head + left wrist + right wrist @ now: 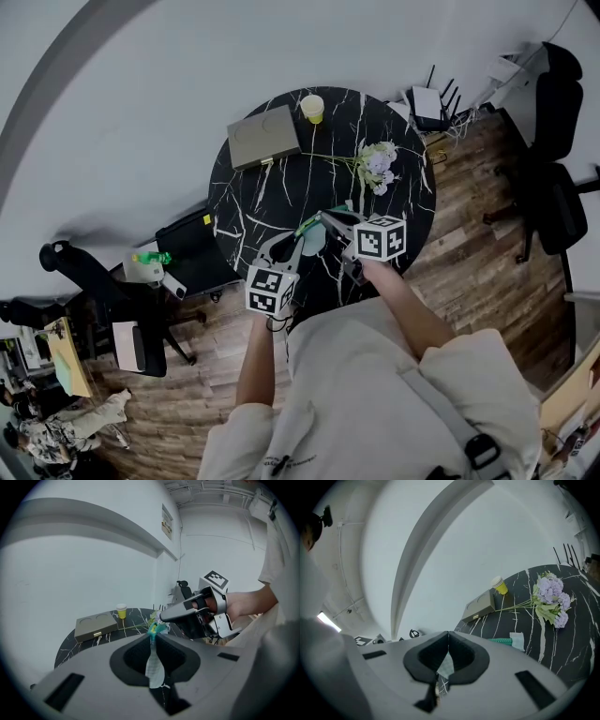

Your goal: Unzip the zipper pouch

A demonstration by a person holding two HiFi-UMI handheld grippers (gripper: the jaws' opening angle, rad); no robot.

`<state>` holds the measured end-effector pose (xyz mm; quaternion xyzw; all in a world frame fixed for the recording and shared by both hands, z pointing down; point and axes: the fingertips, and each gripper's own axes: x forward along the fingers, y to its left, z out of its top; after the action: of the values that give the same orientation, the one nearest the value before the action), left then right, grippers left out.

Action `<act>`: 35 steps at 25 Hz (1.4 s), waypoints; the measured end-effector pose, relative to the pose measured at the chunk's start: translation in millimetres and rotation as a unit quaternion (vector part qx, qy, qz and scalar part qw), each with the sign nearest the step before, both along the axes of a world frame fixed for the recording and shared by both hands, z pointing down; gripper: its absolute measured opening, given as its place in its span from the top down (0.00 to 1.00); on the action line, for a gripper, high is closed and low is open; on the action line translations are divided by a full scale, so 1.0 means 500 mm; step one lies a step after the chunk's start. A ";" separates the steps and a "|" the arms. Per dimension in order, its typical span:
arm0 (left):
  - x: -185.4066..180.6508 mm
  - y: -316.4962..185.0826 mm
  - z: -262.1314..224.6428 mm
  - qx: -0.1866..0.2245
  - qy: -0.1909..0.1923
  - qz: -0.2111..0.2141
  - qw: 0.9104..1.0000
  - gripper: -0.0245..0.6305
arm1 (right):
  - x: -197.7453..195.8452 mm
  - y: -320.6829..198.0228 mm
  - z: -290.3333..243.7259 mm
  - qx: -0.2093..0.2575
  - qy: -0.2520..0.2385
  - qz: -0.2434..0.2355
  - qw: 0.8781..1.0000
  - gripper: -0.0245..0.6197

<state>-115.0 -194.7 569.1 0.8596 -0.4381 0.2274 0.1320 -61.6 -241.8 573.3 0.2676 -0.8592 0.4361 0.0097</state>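
Observation:
The zipper pouch [314,240] is a pale mesh bag with a teal zipper [153,629], held up over the near part of the black marble table [242,208]. My left gripper [302,235] is shut on the pouch fabric [153,662], which hangs between its pads. The right gripper [328,218] comes in from the right, and its tip [161,617] meets the teal zipper end. Its jaws [448,633] are shut; the pull itself is hidden between them. In the right gripper view the zipper [501,641] and a pouch corner [517,641] show just beyond the jaws.
A flat olive box [263,137] and a yellow cup [312,108] sit at the table's far side, and a bunch of lilac flowers [378,166] lies at its right. A router [427,101] and black office chairs [553,187] stand on the wood floor around it.

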 end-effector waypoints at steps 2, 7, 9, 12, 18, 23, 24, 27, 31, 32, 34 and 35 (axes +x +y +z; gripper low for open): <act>-0.002 0.001 -0.001 -0.001 0.001 0.000 1.000 0.88 | 0.001 -0.001 -0.001 0.000 -0.002 0.002 1.000 0.95; -0.003 0.000 -0.002 -0.001 0.002 0.001 1.000 0.88 | 0.002 -0.006 0.001 0.002 0.003 0.003 1.000 0.95; -0.004 0.001 -0.001 -0.002 0.002 0.000 1.000 0.88 | 0.005 -0.005 0.005 0.001 0.004 0.006 1.000 0.95; -0.003 0.002 -0.002 -0.001 0.002 0.001 1.000 0.88 | 0.013 -0.008 0.007 0.000 0.004 0.011 1.000 0.95; -0.003 0.003 -0.003 -0.001 0.003 -0.001 1.000 0.88 | 0.022 -0.013 0.011 0.001 0.008 0.018 1.000 0.95; -0.003 0.002 -0.006 0.002 0.005 -0.002 1.000 0.88 | 0.031 -0.016 0.011 0.003 0.009 0.025 1.000 0.95; -0.003 0.002 -0.007 0.003 0.005 -0.002 1.000 0.88 | 0.032 -0.016 0.011 0.003 0.010 0.026 1.000 0.95; -0.004 0.002 -0.010 0.004 0.004 -0.002 1.000 0.88 | 0.035 -0.017 0.010 0.004 0.012 0.027 1.000 0.95; -0.002 -0.002 -0.013 0.005 0.005 -0.005 1.000 0.88 | 0.044 -0.024 0.011 0.006 0.017 0.034 0.999 0.95; -0.002 -0.002 -0.013 0.005 0.005 -0.006 1.000 0.88 | 0.047 -0.026 0.011 0.006 0.018 0.036 0.999 0.95; -0.001 -0.001 -0.015 0.005 0.005 -0.004 1.000 0.88 | 0.050 -0.027 0.011 0.007 0.019 0.038 0.999 0.95; 0.000 -0.001 -0.015 0.006 0.004 -0.004 1.000 0.88 | 0.050 -0.027 0.011 0.008 0.020 0.038 0.999 0.95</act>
<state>-115.0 -195.3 561.5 0.8596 -0.4420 0.2212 0.1293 -36.6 -255.2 578.9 0.3093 -0.8514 0.4234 0.0082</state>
